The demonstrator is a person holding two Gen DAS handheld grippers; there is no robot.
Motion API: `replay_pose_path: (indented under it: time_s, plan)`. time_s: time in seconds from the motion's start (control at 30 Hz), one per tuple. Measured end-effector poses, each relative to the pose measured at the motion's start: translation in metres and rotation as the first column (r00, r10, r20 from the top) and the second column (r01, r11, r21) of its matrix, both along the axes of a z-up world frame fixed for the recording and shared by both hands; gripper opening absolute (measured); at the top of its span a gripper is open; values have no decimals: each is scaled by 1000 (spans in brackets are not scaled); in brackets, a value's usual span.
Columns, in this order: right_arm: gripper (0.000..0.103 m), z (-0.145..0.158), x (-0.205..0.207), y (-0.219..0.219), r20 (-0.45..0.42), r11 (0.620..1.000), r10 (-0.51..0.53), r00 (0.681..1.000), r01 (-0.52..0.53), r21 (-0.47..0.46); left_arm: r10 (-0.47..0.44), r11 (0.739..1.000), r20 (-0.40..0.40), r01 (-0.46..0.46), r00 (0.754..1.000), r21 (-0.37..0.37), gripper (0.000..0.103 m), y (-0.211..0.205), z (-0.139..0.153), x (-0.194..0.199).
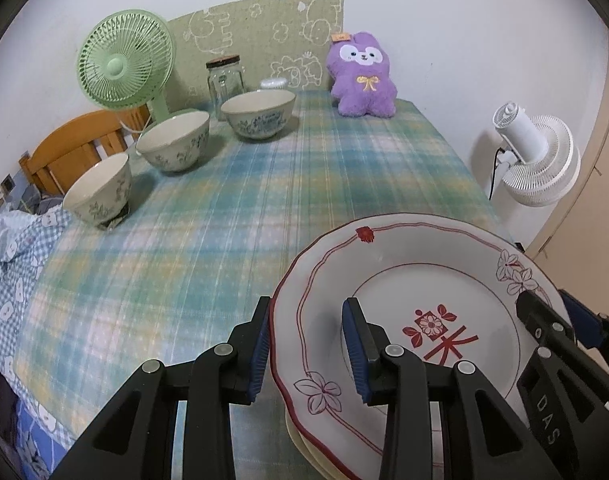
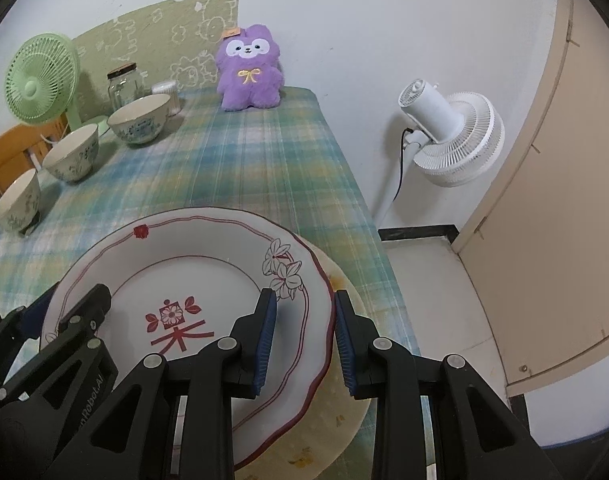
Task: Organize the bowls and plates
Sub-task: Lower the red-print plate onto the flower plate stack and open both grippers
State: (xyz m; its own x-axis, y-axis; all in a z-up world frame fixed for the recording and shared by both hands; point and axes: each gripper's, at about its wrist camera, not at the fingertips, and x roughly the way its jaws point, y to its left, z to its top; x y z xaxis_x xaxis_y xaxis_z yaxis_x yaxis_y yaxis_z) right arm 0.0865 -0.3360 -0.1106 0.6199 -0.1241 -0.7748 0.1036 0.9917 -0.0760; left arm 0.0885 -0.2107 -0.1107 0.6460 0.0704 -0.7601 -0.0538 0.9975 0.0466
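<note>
The plate [image 1: 404, 280] is white with a dark red rim line, outlined flowers and a red sign in the middle. Under it lies a cream plate [image 2: 344, 400], maybe with yellow marks. The three bowls [image 1: 258, 114] are cream with grey-blue flowers. The tablecloth [image 1: 224, 220] has green, blue and yellow checks. The plush toy [image 1: 362, 76] is purple.

White wall [image 2: 344, 20]; beige door [image 2: 544, 200]; white standing fan [image 2: 452, 140]

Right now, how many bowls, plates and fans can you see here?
Bowls: 3, in a row along the table's left side
Plates: 2, the red-trimmed plate over a cream plate
Fans: 2, a green fan and a white fan
Total: 7
</note>
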Motion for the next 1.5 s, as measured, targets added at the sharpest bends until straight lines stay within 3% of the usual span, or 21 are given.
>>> replay_pose_path:
  time_s: [0.43, 1.13, 1.5]
  plan:
    - [32, -17, -7, -3, -7, 1000, 9, 1000, -9, -22, -7, 1000, -19, 7, 1000, 13, 34, -7, -19, -12]
    - [33, -26, -4, -15, -39, 999, -49, 998, 48, -16, -88, 994, 11, 87, 996, 65, 35, -21, -21, -9]
    - [36, -26, 0, -13, -84, 999, -13, 996, 10, -33, -121, 990, -9, 121, 993, 73, 45, -25, -21, -6]
